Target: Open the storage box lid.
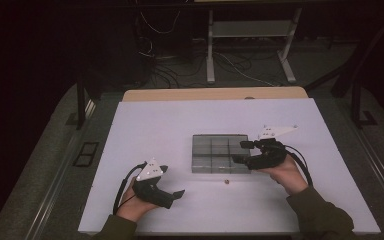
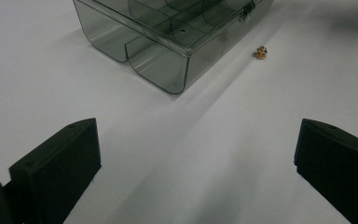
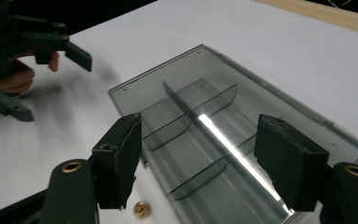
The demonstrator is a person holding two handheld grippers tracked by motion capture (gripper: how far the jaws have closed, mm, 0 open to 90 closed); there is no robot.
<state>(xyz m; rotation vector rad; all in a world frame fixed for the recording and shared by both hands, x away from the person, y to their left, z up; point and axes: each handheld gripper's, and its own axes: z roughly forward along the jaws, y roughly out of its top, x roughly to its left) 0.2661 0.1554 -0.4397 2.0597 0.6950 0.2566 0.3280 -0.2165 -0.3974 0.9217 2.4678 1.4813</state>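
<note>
Right gripper (image 3: 198, 163), jaws spread and empty over the smoky compartment box (image 3: 223, 135); probably lower squarely before gripping its lid.

A white table (image 1: 155, 125) carries the work, with a bare wooden edge (image 1: 215, 93) at its far side. Beyond it on the grey floor (image 1: 260, 60) stand a white frame (image 1: 211, 50) and loose cables (image 1: 165, 70); two dark posts (image 1: 81, 102) flank the table.

Present on one white table (image 1: 145, 130): one smoke-grey compartment box (image 1: 219, 153), one small brass piece (image 1: 225, 181), two handheld grippers.
</note>
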